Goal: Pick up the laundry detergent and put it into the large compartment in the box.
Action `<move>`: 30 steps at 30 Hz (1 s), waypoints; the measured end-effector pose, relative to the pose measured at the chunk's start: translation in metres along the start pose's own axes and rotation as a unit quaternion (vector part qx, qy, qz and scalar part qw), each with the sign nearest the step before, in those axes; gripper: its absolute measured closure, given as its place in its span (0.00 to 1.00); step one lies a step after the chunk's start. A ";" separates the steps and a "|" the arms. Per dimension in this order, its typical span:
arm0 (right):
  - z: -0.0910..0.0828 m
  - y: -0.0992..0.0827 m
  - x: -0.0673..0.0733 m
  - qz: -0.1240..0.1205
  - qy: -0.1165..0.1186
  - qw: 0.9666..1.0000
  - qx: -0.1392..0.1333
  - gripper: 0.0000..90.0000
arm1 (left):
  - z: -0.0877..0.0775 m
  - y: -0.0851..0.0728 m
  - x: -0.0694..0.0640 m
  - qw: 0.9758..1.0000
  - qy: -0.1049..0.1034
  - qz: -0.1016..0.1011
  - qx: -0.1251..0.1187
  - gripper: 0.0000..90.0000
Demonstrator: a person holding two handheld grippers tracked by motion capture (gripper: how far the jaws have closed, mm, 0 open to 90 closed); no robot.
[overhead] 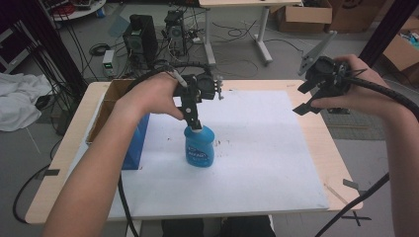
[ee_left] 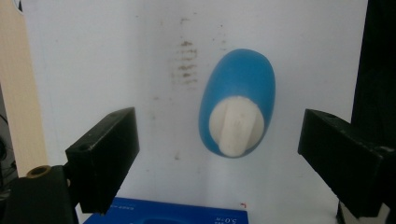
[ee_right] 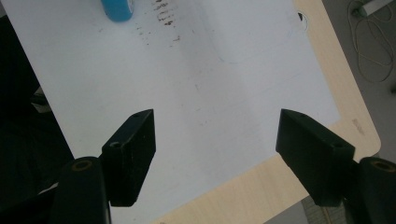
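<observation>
A blue bottle point(overhead: 199, 147) with a white cap point(overhead: 196, 130) stands upright on the white sheet point(overhead: 262, 163) near the table's middle. My left gripper point(overhead: 195, 123) points straight down over it. In the left gripper view its jaws stand wide apart on either side of the cap point(ee_left: 236, 126), clear of it, and the bottle's blue shoulder point(ee_left: 240, 74) shows below. My right gripper point(overhead: 306, 98) hangs in the air above the table's far right edge. It is open with nothing between its fingers point(ee_right: 130, 149). The bottle's base point(ee_right: 116, 9) shows far off in the right gripper view.
An open cardboard box point(overhead: 104, 106) sits at the table's left edge with a blue carton point(overhead: 136, 145) leaning beside it, close to my left forearm. Brown smudges point(ee_left: 187, 63) mark the sheet by the bottle. The table's wooden rim point(ee_right: 261, 186) runs under my right gripper.
</observation>
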State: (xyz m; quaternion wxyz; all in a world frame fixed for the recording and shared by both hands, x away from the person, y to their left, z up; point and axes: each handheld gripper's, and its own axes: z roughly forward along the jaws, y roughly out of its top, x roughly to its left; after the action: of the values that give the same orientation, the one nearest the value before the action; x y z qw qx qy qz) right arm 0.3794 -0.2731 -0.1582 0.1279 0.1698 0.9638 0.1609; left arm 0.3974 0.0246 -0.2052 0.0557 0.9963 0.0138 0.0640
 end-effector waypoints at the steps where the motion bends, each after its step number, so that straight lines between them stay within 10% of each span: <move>1: 0.000 0.000 0.000 0.000 0.000 1.000 0.000 0.32 | 0.000 0.000 0.000 1.000 0.000 0.000 0.000 0.15; 30: 0.007 0.003 0.006 -0.005 0.003 1.000 0.007 0.32 | 0.051 -0.007 -0.009 1.000 -0.027 -0.009 0.002 0.15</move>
State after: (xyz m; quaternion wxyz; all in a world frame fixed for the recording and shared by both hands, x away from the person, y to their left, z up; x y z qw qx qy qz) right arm 0.3765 -0.2661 -0.1646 0.1243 0.1653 0.9662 0.1538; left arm 0.3952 0.0261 -0.2573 0.0545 0.9976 0.0214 0.0364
